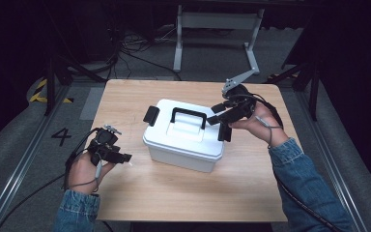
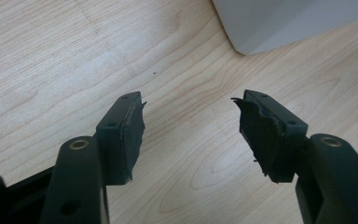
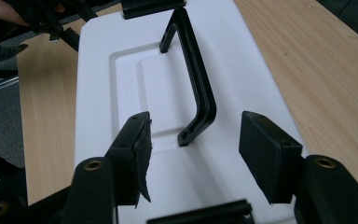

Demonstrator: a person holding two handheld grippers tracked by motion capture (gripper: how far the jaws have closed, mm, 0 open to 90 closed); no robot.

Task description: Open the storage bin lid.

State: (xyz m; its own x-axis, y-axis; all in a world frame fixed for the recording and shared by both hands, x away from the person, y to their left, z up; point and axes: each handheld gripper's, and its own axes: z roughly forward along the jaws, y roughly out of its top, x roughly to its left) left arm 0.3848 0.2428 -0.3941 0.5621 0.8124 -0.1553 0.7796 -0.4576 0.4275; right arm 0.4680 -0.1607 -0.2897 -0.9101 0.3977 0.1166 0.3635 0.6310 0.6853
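One white box (image 1: 183, 137) sits near the middle of the wooden surface (image 1: 251, 183), lid on. Its one black handle (image 1: 189, 116) stands upright on the lid, and there are two black latches, one at each end: the left latch (image 1: 151, 115) is swung up, and the right latch (image 3: 200, 217) lies just under the right gripper.

The right gripper (image 1: 222, 123) hangs over the right end of the box. In the right gripper view its jaws are apart and hold nothing, with the near end of the handle (image 3: 193, 93) between them and a little ahead.

The left gripper (image 1: 124, 157) is to the left of the box, near it but apart. In the left gripper view its jaws are apart and hold nothing above bare wood, a corner of the box (image 2: 279, 23) ahead of them to the right.
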